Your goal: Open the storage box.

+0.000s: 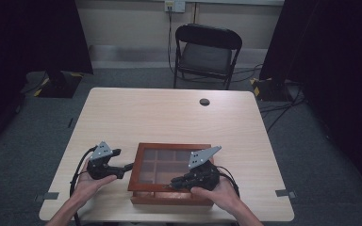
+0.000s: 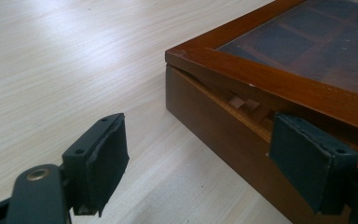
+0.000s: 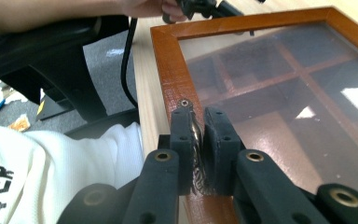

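Right gripper (image 3: 199,135) jaws clamp the small metal knob (image 3: 196,133) on the lid (image 3: 168,70) front rail to lift it off the box (image 2: 205,116); left gripper (image 2: 200,158), jaws apart, straddles the box's left corner, apparently to steady it near the table (image 1: 169,113) front edge.

Light wood table (image 1: 169,113); wooden glass-lidded box (image 1: 169,195) at near edge, lid ajar.

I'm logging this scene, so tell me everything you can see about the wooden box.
The wooden box is flat, reddish-brown, near the table's front edge. Its hinged lid, a wooden frame around a glass pane, is lifted slightly ajar above the base. Wooden dividers form compartments under the glass. The right tool is shut on the lid's small metal knob; the left tool stands open beside its side.
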Tool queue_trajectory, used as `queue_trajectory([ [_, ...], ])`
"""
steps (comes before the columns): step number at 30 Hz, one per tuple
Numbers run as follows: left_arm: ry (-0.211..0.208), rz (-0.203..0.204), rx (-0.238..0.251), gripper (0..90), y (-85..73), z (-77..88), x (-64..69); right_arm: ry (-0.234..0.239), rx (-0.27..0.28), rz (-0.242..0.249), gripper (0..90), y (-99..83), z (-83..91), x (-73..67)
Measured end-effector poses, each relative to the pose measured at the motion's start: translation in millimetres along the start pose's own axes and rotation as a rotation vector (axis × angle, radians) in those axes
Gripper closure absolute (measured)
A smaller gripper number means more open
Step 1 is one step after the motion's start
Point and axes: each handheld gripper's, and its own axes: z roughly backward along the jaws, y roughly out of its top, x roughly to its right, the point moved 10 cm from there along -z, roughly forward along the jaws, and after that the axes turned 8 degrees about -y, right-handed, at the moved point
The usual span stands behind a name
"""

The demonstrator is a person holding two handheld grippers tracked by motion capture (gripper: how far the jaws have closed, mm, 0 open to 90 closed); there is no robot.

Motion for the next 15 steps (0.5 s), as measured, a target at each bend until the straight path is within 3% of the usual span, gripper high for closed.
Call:
queue_trajectory([
  [6,-0.078,-0.033,-0.002,19.1,1.8,-0.2,13.0,0.006,0.011,-0.003,82.9,10.1,4.8,2.2],
  [11,-0.094,-0.047,0.024,18.1,6.7,-1.8,20.6,-0.002,0.019,0.005,82.9,17.5,8.3,4.1],
  [15,-0.094,-0.074,0.013,18.7,7.2,-4.4,25.2,-0.006,0.026,0.003,82.9,18.0,8.9,4.1],
])
